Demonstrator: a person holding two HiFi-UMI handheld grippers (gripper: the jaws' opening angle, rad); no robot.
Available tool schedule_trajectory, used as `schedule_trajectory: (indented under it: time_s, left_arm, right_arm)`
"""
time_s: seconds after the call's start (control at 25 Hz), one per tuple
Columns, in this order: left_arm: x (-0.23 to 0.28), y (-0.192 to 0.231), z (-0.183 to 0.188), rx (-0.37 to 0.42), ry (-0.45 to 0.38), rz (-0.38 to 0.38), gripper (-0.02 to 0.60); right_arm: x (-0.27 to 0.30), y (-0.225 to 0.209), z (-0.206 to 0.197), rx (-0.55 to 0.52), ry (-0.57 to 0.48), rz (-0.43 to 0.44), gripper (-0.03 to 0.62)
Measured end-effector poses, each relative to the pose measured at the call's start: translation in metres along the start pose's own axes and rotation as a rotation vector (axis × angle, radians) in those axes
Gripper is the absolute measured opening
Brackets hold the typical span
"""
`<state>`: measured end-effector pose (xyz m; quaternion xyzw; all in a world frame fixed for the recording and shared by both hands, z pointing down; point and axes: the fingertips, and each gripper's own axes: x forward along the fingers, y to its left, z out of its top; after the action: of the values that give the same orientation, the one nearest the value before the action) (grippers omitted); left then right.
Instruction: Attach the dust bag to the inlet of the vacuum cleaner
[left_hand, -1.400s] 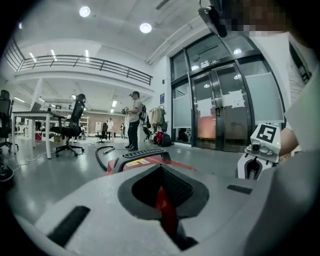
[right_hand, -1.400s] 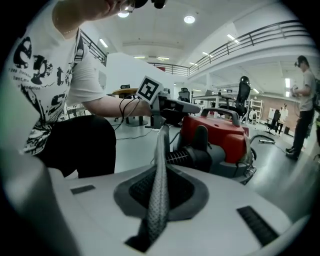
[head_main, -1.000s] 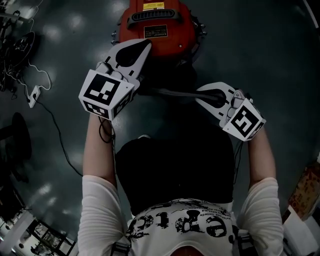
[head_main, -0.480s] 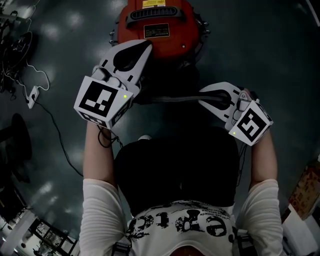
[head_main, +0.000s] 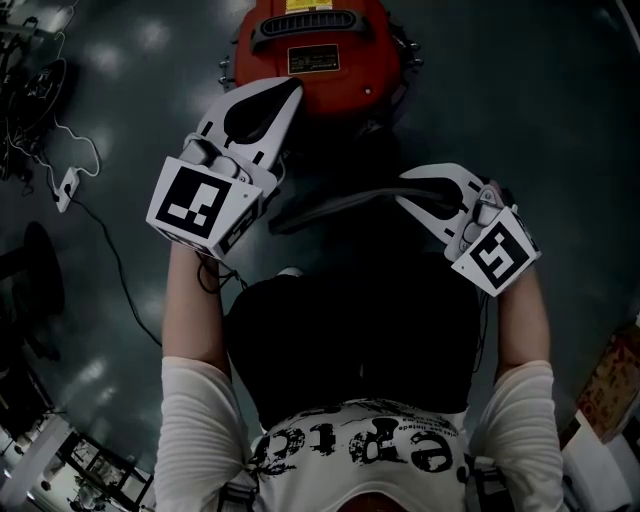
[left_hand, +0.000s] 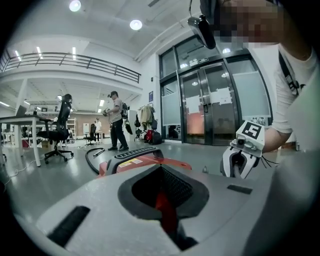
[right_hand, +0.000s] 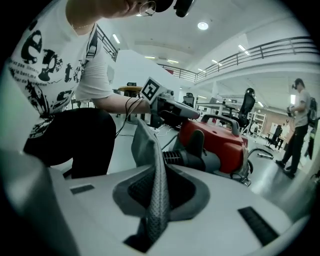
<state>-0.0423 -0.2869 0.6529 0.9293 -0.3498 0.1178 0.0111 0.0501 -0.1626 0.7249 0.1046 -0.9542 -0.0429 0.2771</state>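
The red vacuum cleaner (head_main: 310, 50) stands on the dark floor ahead of me. Its black ribbed inlet (right_hand: 187, 157) points toward my right gripper (right_hand: 150, 167). A fold of the grey fabric dust bag (right_hand: 147, 145) is pinched between that gripper's jaws, which are opening. In the head view the dust bag (head_main: 340, 205) shows as a dark band from the right gripper (head_main: 405, 195) toward the left gripper (head_main: 290, 92). The left gripper's tips rest at the vacuum's near edge. Its jaws stand together with a red strip (left_hand: 165, 210) between them.
White cables and a power strip (head_main: 65, 185) lie on the floor at the left. A cardboard box (head_main: 610, 385) sits at the right edge. My black-trousered knees (head_main: 350, 330) are just below the grippers. Farther off are a hose (left_hand: 92, 157), an office chair (left_hand: 57, 132) and a standing person (left_hand: 116, 120).
The dark band of bag between the grippers has tilted, its left end now hanging lower. Both grippers have stayed almost where they were.
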Motion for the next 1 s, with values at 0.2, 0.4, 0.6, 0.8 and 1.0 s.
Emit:
schedule_trajectory:
  time_s: [0.2, 0.4, 0.6, 0.8, 1.0]
  left_arm:
    - [0.001, 0.001, 0.002, -0.005, -0.015, 0.010, 0.003]
    - [0.002, -0.001, 0.001, 0.024, -0.003, 0.010, 0.003]
    - [0.000, 0.001, -0.001, 0.001, -0.015, 0.014, 0.003]
    - [0.001, -0.001, 0.000, 0.040, 0.018, 0.032, 0.003]
    - [0.001, -0.003, -0.001, 0.063, 0.004, 0.027, 0.003]
  right_arm:
    - [-0.001, -0.003, 0.000, 0.032, -0.027, -0.054, 0.034]
    - [-0.007, -0.004, -0.009, 0.095, -0.023, -0.100, 0.034]
    - [-0.001, -0.005, -0.007, 0.198, -0.001, -0.158, 0.034]
    - [-0.002, -0.007, -0.002, 0.215, 0.016, -0.242, 0.040]
    - [-0.002, -0.008, -0.007, 0.276, -0.007, -0.277, 0.041]
